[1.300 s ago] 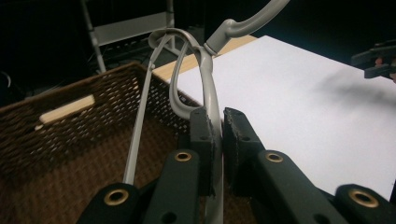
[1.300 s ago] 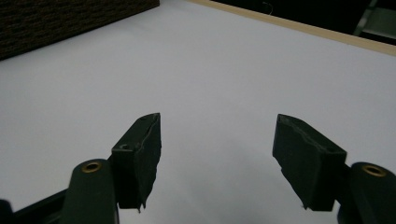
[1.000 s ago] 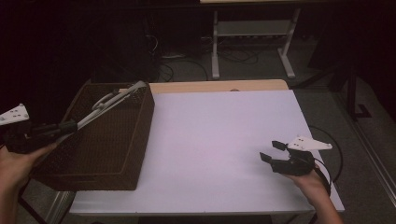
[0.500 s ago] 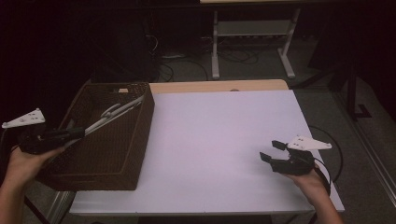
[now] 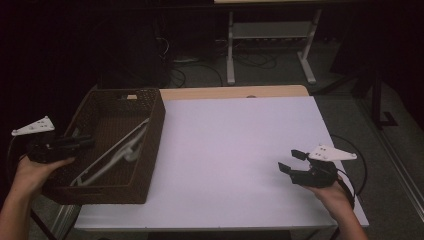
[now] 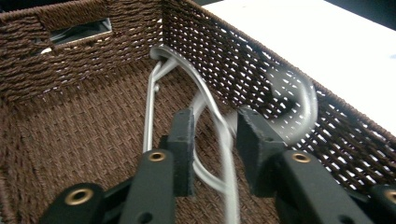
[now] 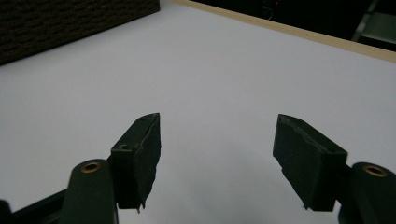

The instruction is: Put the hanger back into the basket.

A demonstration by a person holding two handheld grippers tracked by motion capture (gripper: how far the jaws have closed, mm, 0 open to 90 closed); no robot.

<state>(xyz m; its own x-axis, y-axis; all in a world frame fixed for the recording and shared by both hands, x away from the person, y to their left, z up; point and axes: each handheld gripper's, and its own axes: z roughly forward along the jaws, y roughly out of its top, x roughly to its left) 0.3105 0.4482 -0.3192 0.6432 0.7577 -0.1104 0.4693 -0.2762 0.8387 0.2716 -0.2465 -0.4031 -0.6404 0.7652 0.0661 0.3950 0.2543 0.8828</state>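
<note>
White table (image 5: 235,150), left hand-held gripper (image 5: 75,143) released over basket (image 5: 152,145), right (image 5: 292,162) spread, resting.

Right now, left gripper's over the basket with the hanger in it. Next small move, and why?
Probably draw the left gripper back and up, out of the wicker basket. Its jaws stand apart around the metal hanger's wire without pinching it, and the hanger lies inside the basket, leaning on its wall. The right gripper waits open over the bare white tabletop.

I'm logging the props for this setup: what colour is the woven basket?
Dark brown; the basket shows best in the left gripper view.
</note>
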